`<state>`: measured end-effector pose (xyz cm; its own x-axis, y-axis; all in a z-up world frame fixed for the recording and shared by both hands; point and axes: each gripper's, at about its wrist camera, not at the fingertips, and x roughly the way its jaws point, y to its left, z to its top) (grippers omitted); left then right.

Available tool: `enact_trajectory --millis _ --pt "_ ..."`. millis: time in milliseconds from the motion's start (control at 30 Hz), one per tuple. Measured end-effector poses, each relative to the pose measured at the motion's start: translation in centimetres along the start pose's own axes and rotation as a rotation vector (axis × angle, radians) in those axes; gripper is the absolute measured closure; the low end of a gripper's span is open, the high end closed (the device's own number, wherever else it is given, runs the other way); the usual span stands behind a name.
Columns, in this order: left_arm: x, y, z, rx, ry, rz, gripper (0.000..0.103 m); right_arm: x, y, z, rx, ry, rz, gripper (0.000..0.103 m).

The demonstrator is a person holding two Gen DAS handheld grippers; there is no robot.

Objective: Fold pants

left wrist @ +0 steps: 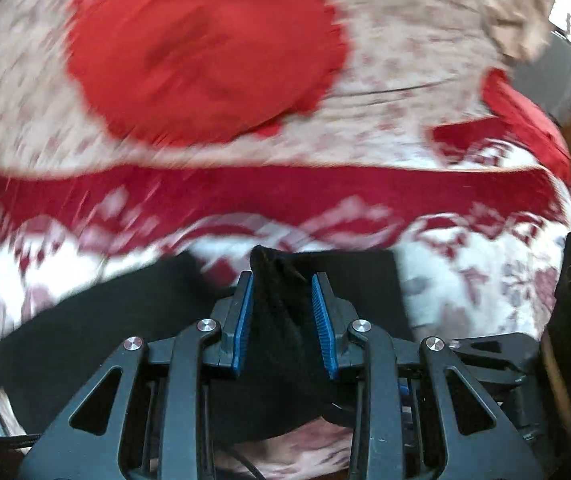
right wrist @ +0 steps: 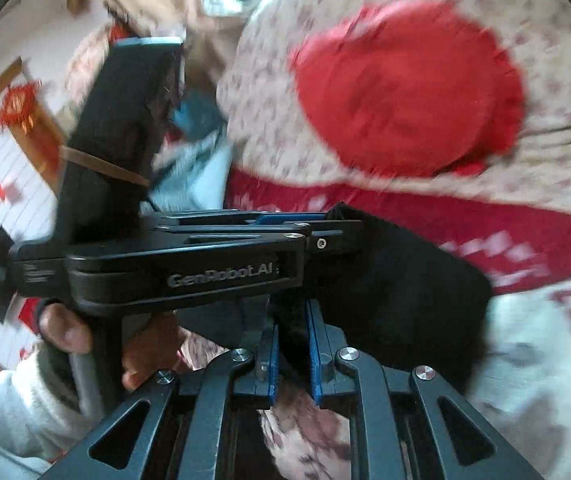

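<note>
The black pants hang bunched between the blue pads of my left gripper, which is shut on the cloth above the bed. More black cloth trails off to the left. In the right wrist view my right gripper is shut on another fold of the pants. The left gripper lies sideways just beyond it, gripping the same cloth, and a hand holds its handle. The picture is blurred by motion.
Under both grippers spreads a red and white patterned bedspread. A round red cloth lies farther back on the pale flowered sheet. At the left of the right wrist view are a wall and blue cloth.
</note>
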<state>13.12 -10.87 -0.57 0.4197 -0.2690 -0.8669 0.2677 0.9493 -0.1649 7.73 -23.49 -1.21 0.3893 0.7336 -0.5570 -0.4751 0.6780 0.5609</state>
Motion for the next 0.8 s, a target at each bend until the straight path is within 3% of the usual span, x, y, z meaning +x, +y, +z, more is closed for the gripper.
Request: enact_trajectory --millis 133,200,300,367,433,500,600,733,800 --pt "1.0 4.3 -2.2 -0.102 0.031 0.05 0.075 6.6 -1.2 -0.6 0.099 0.175 -0.044 0.084" --pt "0.5 5.3 -2.7 -0.125 0.024 0.059 0.075 5.0 -0.9 -0.7 0.115 0.126 0.019 0.079" --pt "-0.9 5.5 -3.1 -0.15 -0.007 0.032 0.075 0.5 -1.4 -1.1 0.149 0.019 0.025 0.075" --pt "-1.6 4.6 -3.3 -0.139 -0.025 0.025 0.075 -2.0 -2.7 -1.1 0.174 -0.041 -0.03 0.075" --pt "-1.8 3.0 -3.5 -0.115 -0.039 0.031 0.075 -2.7 -3.8 -0.1 0.174 -0.044 -0.126 0.075" --pt "-1.6 1.5 -3.7 -0.091 -0.042 0.021 0.075 -2.5 -4.5 0.4 0.163 -0.011 -0.232 0.076" --pt "-0.1 0.2 -4.2 -0.08 -0.017 0.039 0.073 -0.9 -5.0 1.1 0.14 0.025 -0.264 0.076" --pt "2.8 0.3 -5.0 -0.105 0.03 0.13 0.069 1.9 -5.9 1.2 0.079 0.112 -0.374 0.075" --pt "3.1 1.1 -5.4 -0.152 0.007 0.109 0.065 3.0 -6.5 1.2 0.069 0.136 -0.389 0.075"
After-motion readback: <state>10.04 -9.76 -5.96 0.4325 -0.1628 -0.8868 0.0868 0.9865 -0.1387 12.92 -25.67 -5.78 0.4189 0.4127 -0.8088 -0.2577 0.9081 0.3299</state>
